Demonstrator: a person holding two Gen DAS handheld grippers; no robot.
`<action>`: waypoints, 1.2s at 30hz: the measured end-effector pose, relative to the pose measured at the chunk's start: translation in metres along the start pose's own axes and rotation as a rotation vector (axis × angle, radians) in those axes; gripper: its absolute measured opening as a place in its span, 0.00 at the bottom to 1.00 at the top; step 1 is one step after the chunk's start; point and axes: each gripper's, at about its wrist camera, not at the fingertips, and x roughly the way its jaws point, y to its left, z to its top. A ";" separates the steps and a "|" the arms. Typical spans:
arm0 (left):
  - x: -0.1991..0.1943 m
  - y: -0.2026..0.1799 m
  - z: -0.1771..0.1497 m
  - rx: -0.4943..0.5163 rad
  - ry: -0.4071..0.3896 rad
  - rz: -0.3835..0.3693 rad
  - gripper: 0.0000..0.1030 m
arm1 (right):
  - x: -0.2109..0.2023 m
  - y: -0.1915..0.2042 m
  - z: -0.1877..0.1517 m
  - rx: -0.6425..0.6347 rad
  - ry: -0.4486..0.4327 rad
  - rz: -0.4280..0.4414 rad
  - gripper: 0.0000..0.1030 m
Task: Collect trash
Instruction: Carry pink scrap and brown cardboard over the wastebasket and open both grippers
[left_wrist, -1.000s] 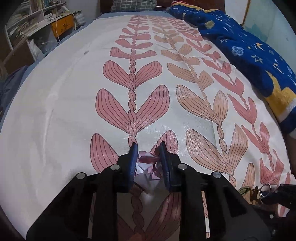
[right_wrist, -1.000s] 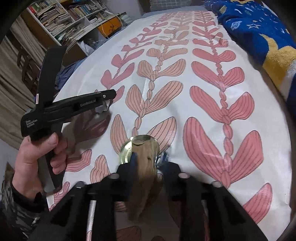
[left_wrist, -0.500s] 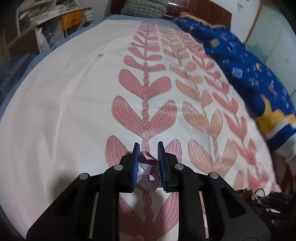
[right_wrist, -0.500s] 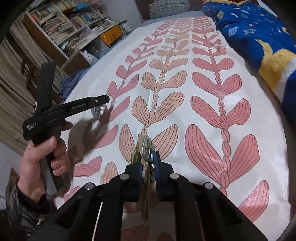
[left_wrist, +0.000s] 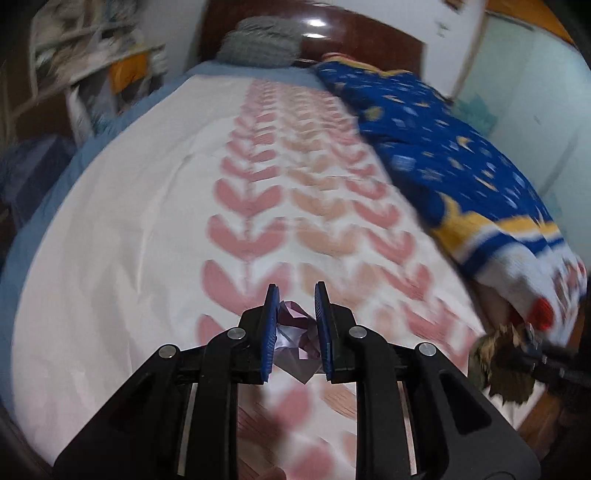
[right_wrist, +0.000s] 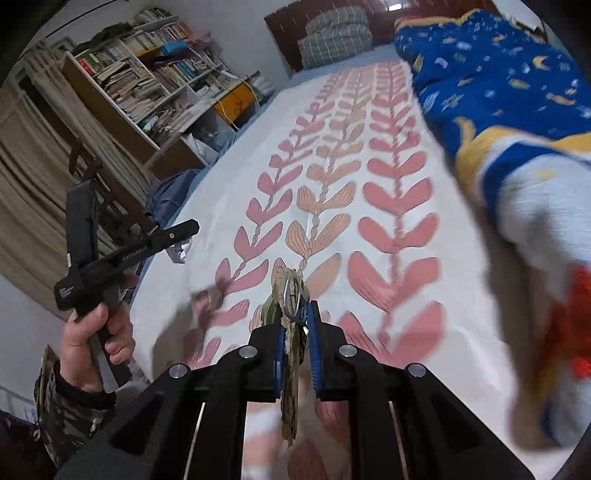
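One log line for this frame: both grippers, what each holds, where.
left gripper: shut on crumpled paper | right gripper: shut on can lid | both above bedsheet | no bin in view

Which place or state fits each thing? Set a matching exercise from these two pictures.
Things:
1. crumpled paper
2. can lid
3. blue blanket
4. bookshelf

Places or states:
A. beside the bed, full of books
B. held by the left gripper
C. lying along the bed's edge
D. held by the right gripper

Pairs: 1-B, 2-D, 3-C, 4-A
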 end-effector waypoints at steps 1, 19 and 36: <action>-0.008 -0.012 -0.002 0.018 0.000 -0.013 0.19 | -0.018 0.000 -0.004 -0.007 -0.005 -0.004 0.12; -0.075 -0.280 -0.154 0.357 0.227 -0.312 0.19 | -0.274 -0.096 -0.217 0.260 -0.052 -0.208 0.12; 0.022 -0.369 -0.308 0.634 0.624 -0.224 0.19 | -0.185 -0.210 -0.397 0.536 0.170 -0.320 0.12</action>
